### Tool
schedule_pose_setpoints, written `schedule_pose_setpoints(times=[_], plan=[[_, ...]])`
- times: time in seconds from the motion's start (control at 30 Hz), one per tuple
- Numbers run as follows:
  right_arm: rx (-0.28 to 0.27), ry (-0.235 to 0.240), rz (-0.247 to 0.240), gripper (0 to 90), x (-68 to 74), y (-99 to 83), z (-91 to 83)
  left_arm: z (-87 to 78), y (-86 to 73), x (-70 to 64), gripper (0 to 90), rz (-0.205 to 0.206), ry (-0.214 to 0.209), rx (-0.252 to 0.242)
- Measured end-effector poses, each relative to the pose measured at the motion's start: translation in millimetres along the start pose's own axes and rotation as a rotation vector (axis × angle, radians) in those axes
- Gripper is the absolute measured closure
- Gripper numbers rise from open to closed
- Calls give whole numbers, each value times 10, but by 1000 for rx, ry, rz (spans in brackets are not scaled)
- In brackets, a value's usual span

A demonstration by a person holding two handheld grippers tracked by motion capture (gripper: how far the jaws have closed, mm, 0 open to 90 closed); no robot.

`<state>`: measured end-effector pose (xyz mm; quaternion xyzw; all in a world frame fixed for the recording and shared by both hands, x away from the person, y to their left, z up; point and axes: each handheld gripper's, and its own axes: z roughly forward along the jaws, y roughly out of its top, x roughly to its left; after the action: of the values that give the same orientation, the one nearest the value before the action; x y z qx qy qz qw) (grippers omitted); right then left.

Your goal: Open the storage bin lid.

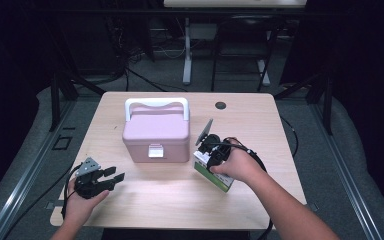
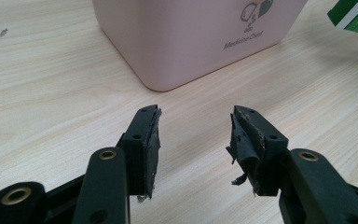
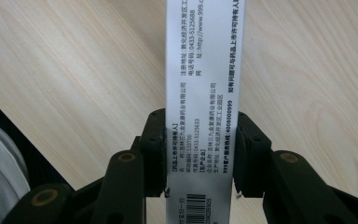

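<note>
Jaws of the right gripper (image 3: pixel 199 154) clamp a medicine box (image 3: pixel 204 70), far end cropped.

Pink box (image 2: pixel 191 37) apparently reads "Medicine Chest".

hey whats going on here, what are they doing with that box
A person works at a wooden table with a gripper in each hand. The right gripper is shut on a green and white medicine box, its jaws pressing the box's two sides, to the right of a closed pink medicine chest. The left gripper is open with nothing between its jaws, low over the table and pointing at the chest. The chest's lid is still down.
</note>
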<state>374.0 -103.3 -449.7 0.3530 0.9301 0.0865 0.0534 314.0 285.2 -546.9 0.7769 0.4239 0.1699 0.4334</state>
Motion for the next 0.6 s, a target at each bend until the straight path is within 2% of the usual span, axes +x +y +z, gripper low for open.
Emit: schedule_pose_setpoints(times=[0.13,0.2,0.6], plan=[[3,-9,26,614,-96,-45,-3,1,-2,2,519,-2,1,1],[12,-15,66,614,-192,-93,-7,8,-3,0,519,-1,-1,4],[33,-45,187,613,-599,-318,48,16,-6,2,519,-4,-2,6]])
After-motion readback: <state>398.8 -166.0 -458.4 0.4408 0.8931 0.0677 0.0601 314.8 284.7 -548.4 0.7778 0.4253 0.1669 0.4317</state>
